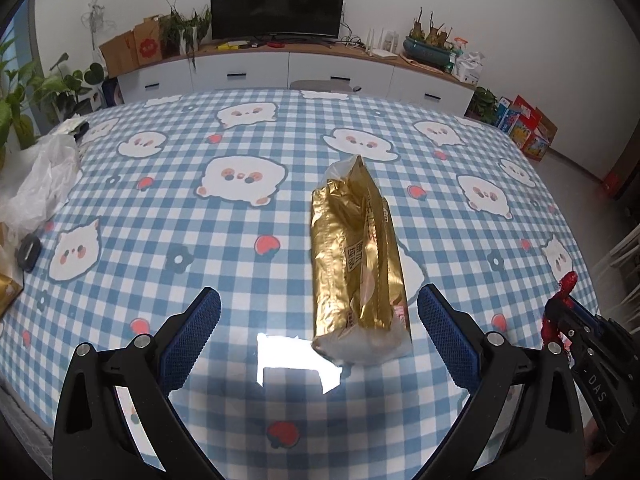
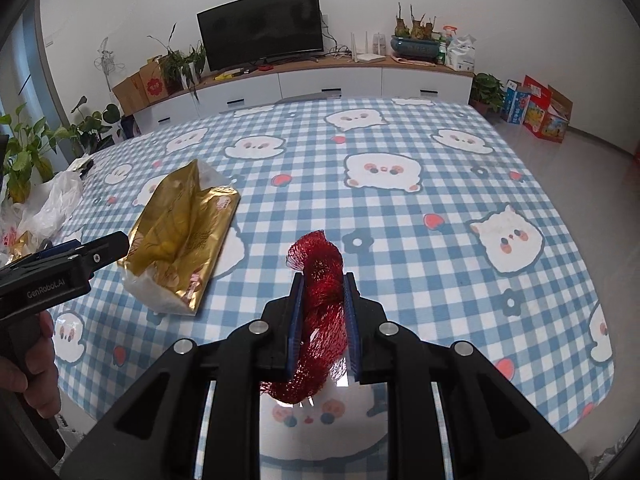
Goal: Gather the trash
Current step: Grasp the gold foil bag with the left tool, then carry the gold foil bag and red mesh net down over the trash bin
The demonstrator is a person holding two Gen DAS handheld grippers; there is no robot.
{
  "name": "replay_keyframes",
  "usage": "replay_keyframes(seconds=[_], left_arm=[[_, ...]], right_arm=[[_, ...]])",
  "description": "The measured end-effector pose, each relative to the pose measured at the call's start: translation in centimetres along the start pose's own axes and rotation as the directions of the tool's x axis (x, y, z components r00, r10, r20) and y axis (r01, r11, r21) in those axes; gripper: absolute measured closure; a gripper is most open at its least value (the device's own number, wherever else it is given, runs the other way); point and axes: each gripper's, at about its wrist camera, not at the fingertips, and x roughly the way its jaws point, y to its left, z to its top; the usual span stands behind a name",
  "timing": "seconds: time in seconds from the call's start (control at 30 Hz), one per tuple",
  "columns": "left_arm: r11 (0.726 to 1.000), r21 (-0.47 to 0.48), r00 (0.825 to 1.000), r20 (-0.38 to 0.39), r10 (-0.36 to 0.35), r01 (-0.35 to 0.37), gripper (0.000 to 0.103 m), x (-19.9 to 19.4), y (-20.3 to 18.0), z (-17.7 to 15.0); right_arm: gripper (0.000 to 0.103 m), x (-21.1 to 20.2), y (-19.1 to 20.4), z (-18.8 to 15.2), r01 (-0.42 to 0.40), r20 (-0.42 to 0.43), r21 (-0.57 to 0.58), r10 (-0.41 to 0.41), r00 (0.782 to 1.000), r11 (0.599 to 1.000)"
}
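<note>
Trash remaining on the bench (image 1: 248,248) is the gold wrapper (image 1: 356,256), lying just ahead of the left claw (image 1: 318,336), whose jaws stand wide apart and empty. The right claw (image 2: 322,316) is clamped on a red mesh net (image 2: 320,292), held clear of the bench. To pick up the wrapper, lower the left claw astride its near end and close across the narrow width. Only the left view shows the jaw gap; only the right view shows the hand (image 2: 28,364) on the left handle.
</note>
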Motion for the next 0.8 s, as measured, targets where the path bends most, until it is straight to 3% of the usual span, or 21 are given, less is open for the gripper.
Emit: replay_keyframes(seconds=[0.17,0.47,0.67,0.77,0.8], left_arm=[[1.0,0.012,1.0,-0.028,0.012,-0.011,0.007,2.6,-1.1,1.3],[0.997,0.068,0.997,-0.064,0.04,-0.036,0.029,6.3,-3.1,3.1],[0.995,0.09,0.991,-0.118,0.059,-0.049,0.061,7.9,-3.7,3.0],[0.994,0.092,0.989,-0.134,0.065,-0.052,0.082,8.3,-3.6,2.7],[0.995,0.09,0.989,-0.139,0.058,-0.045,0.094,8.3,-3.5,2.6]], right_arm=[[0.085,1.2,-1.3,0.9,0.02,-0.006,0.007,-0.02,1.0,1.0],[0.085,2.6,-2.3,0.5,0.014,-0.038,0.029,-0.013,0.999,0.999],[0.085,2.7,-2.2,0.6,0.009,-0.042,0.031,-0.008,0.999,0.999],[0.085,2.7,-2.1,0.6,0.009,-0.044,0.028,-0.008,0.999,1.0],[0.085,2.7,-2.1,0.6,0.009,-0.043,0.029,-0.008,0.999,1.0]])
